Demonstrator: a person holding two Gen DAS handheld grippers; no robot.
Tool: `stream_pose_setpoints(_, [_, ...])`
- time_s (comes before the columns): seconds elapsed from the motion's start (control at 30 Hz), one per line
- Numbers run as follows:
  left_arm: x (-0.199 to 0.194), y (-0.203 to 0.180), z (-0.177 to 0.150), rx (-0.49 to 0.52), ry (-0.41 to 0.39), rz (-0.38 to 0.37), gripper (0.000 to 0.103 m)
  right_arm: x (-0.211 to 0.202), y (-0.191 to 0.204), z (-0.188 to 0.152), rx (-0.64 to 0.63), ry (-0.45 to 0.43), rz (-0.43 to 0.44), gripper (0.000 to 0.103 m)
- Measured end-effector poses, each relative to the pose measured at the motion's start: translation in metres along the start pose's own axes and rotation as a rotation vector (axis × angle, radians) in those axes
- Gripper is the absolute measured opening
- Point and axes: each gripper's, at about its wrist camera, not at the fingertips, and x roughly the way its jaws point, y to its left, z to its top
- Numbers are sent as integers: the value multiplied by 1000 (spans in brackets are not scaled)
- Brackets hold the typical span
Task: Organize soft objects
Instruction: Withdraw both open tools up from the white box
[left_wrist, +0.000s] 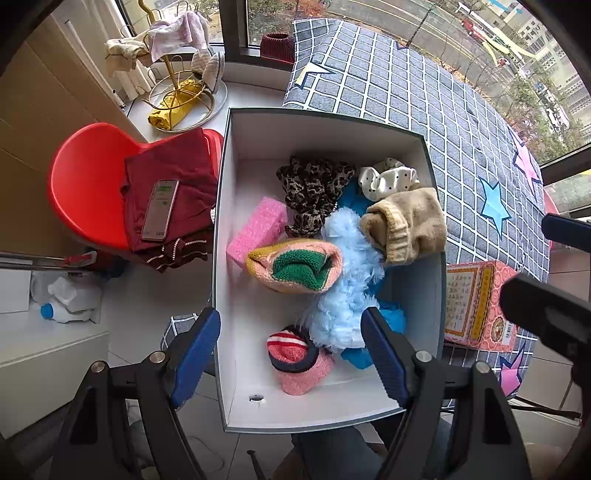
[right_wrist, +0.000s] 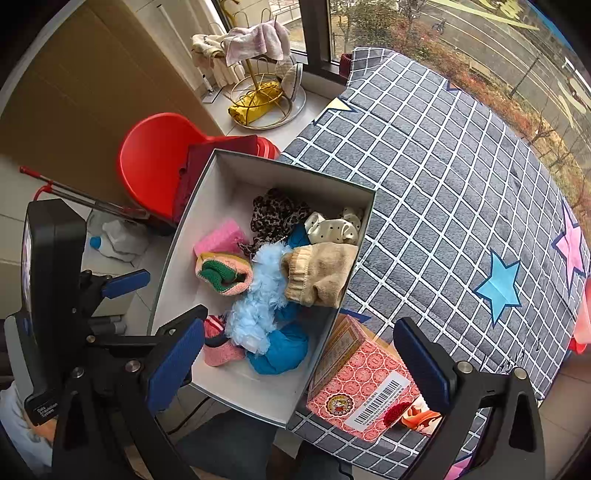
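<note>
While both tools hang above the box (left_wrist: 236, 258), neither has hold of anything: left tool (left_wrist: 291, 354) stands well open with nothing between its pads, right tool (right_wrist: 299, 362) is spread as wide as it goes, also empty.

All the soft stuff sits inside the box, which rests at the edge of the table (right_wrist: 443, 192) with the checked cloth. Near to far:

- Striped pink sock (left_wrist: 299, 362), nearest end. Light, limp knit. Pinch the bunched cuff, not the toe.
- Blue cloth (right_wrist: 279, 350), balled beside it and partly under the fluffy piece. Thin, likely slippery; take the thick of the wad.
- Pale blue fluffy piece (left_wrist: 347, 277), long, running up the middle. Near weightless and squashy; the fur will slip, so close deep on the core mid-length.
- Pink, green and yellow knit (left_wrist: 295, 266), leaning on it. Stretchy; grab the folded rim.
- Beige sock (left_wrist: 406, 229), against the right wall. Thicker, grippy; ribbed cuff is the best hold.
- Pink sponge (left_wrist: 256, 229), left side. Springy block; hold it across the narrow faces.
- Leopard cloth (left_wrist: 314, 188) and dotted white satin (left_wrist: 388, 177), far end. The satin looks slickest; gather a fold.

Nothing fragile, nothing heavy. Main risk, I'd say: dragging a neighbour up with the pick.
</note>
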Motion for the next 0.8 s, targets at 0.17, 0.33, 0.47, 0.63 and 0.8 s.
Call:
stream_pose_setpoints(0.17, [1,0,-3,1,6,-1,81,4,9,-1,-28,10,-3,103])
stream_pose_setpoints(0.33, [1,-1,-5,4,6,10,81,7,12,-3,-44,23,-8,103])
stream_pose_setpoints(0.47, [1,-2,-6,6,4,22,81,9,12,-3,-41,31,-6,103])
stream_pose_setpoints(0.63, [4,-2,-7,10,14,35,81,10,12,-4,-40,32,-5,103])
stream_pose_setpoints(0.8, [5,-2,-9,17,22,52,81,11,13,-3,-38,33,2,103])
